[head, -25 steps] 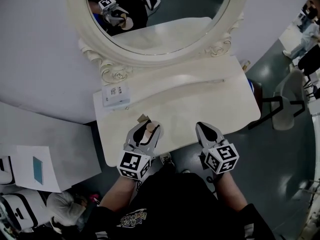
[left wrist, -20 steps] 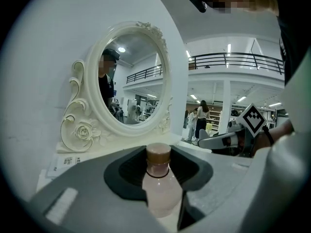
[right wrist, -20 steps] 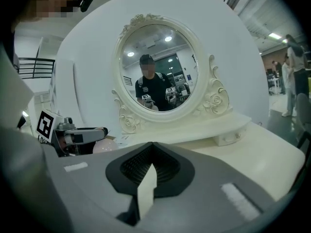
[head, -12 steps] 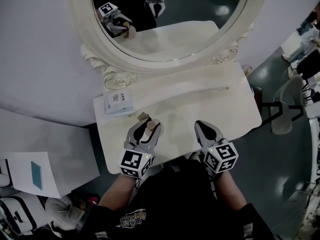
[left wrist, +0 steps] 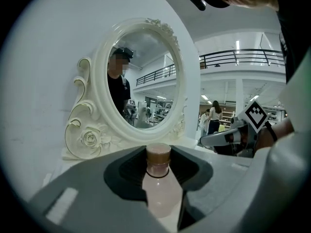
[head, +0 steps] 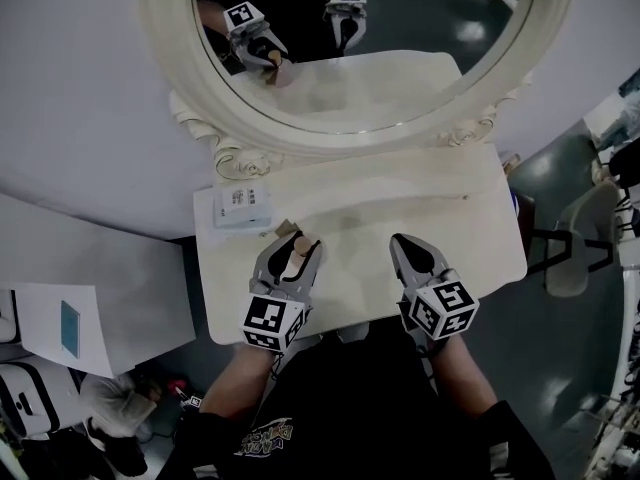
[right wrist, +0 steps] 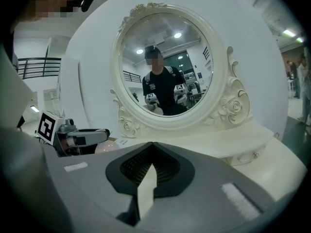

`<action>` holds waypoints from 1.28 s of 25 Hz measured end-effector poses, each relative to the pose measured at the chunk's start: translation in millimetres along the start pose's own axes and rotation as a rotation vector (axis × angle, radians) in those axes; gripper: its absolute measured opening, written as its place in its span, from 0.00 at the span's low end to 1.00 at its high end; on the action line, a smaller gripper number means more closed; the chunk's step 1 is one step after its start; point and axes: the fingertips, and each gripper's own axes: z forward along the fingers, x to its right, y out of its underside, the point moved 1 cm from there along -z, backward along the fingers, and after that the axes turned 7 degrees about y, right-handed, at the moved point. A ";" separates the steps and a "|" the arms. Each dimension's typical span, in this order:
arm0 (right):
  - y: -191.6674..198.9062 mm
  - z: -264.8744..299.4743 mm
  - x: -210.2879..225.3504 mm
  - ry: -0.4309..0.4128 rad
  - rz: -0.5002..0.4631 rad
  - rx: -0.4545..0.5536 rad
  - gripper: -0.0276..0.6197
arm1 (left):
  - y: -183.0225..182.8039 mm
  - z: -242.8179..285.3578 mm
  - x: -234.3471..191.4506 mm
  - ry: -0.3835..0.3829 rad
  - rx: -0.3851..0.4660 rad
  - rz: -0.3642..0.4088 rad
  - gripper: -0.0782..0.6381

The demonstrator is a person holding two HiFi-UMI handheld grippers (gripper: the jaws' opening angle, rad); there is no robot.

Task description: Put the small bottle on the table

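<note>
Two grippers hang over the front of a white table (head: 420,193), before an oval mirror (head: 350,58). The left gripper (head: 296,253) has its jaws closed on a bottle (left wrist: 164,191), pale pink with a brown cap, upright between them above the table's front left part; whether its base touches the top cannot be told. The right gripper (head: 403,243), well apart to the right, has its jaws brought together at the tips, with nothing between them. A white box (head: 242,205) lies behind the left gripper, near the mirror's foot.
</note>
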 end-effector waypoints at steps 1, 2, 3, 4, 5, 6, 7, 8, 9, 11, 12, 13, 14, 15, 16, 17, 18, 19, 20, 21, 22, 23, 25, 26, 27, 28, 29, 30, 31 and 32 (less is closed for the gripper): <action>-2.2 3.5 2.4 -0.013 -0.003 -0.003 0.09 | -1.2 2.9 -1.4 -0.014 0.001 -0.001 0.30; -3.4 6.9 4.5 -0.027 -0.007 -0.008 0.09 | -2.2 5.7 -3.1 -0.030 0.002 -0.002 0.30; -4.1 10.1 6.4 -0.041 -0.011 -0.015 0.09 | -3.2 8.5 -5.0 -0.046 0.003 -0.004 0.30; -4.7 13.1 8.4 -0.054 -0.015 -0.022 0.09 | -4.1 11.2 -7.0 -0.062 0.004 -0.007 0.30; -5.4 15.8 10.9 -0.065 -0.020 -0.028 0.09 | -4.9 14.0 -8.8 -0.078 0.006 -0.011 0.30; -6.2 18.1 13.9 -0.074 -0.023 -0.033 0.09 | -5.4 17.0 -10.2 -0.091 0.008 -0.015 0.30; -7.2 20.0 17.3 -0.081 -0.027 -0.036 0.09 | -5.5 20.2 -11.2 -0.103 0.009 -0.019 0.30; -8.4 21.7 20.8 -0.087 -0.029 -0.038 0.09 | -5.4 23.4 -11.8 -0.113 0.010 -0.022 0.30; -9.6 23.5 23.9 -0.094 -0.032 -0.040 0.09 | -5.1 26.5 -12.6 -0.123 0.009 -0.025 0.30; -11.3 28.1 29.2 -0.108 -0.035 -0.045 0.09 | -4.3 32.6 -15.7 -0.143 0.006 -0.027 0.30; -11.0 30.8 31.4 -0.115 -0.035 -0.050 0.09 | -3.7 35.6 -17.9 -0.154 0.003 -0.029 0.30; -9.6 33.3 33.5 -0.122 -0.035 -0.058 0.09 | -2.5 38.4 -20.1 -0.165 0.001 -0.032 0.30; -7.7 35.5 35.7 -0.128 -0.034 -0.068 0.09 | -1.0 41.2 -22.3 -0.176 -0.001 -0.037 0.30; -5.9 37.6 38.2 -0.134 -0.034 -0.078 0.09 | 0.6 44.3 -24.6 -0.188 -0.003 -0.042 0.30; -4.7 39.9 41.0 -0.140 -0.034 -0.086 0.09 | 1.9 47.7 -27.0 -0.201 -0.004 -0.047 0.30; -4.1 42.2 44.0 -0.146 -0.035 -0.093 0.09 | 3.0 51.3 -29.6 -0.213 -0.005 -0.050 0.30; -3.9 44.7 47.0 -0.152 -0.037 -0.100 0.09 | 4.1 54.9 -32.1 -0.225 -0.007 -0.052 0.30; -3.7 47.1 49.8 -0.157 -0.039 -0.106 0.09 | 5.3 58.3 -34.5 -0.236 -0.009 -0.053 0.30; -3.3 49.6 52.5 -0.163 -0.040 -0.112 0.09 | 6.7 61.4 -36.7 -0.247 -0.011 -0.054 0.30; -3.0 52.3 54.9 -0.169 -0.042 -0.119 0.09 | 8.0 64.5 -39.2 -0.257 -0.013 -0.056 0.30; -3.0 55.1 57.0 -0.174 -0.044 -0.125 0.09 | 9.2 67.6 -42.2 -0.267 -0.014 -0.058 0.30; -3.3 57.8 59.0 -0.180 -0.046 -0.131 0.09 | 10.3 70.8 -45.5 -0.277 -0.015 -0.059 0.30; -3.8 61.8 63.6 -0.190 -0.053 -0.141 0.09 | 12.2 77.7 -51.8 -0.294 -0.018 -0.058 0.30; -3.8 63.2 66.7 -0.194 -0.056 -0.147 0.09 | 13.0 81.4 -54.6 -0.302 -0.019 -0.057 0.30; -3.7 64.7 70.1 -0.197 -0.059 -0.153 0.09 | 13.6 85.0 -57.4 -0.311 -0.020 -0.057 0.30; -3.5 66.4 73.7 -0.199 -0.061 -0.158 0.09 | 14.0 88.3 -60.6 -0.321 -0.020 -0.057 0.30; -3.2 68.4 77.0 -0.201 -0.062 -0.162 0.09 | 14.3 91.0 -64.0 -0.330 -0.020 -0.056 0.30; -2.8 70.5 80.0 -0.203 -0.062 -0.167 0.09 | 14.5 93.4 -67.4 -0.339 -0.020 -0.055 0.30; -2.3 72.3 82.5 -0.205 -0.062 -0.171 0.09 | 14.7 95.5 -70.5 -0.348 -0.019 -0.053 0.30; -1.6 73.7 84.9 -0.208 -0.062 -0.177 0.09 | 14.7 97.7 -73.1 -0.355 -0.018 -0.052 0.30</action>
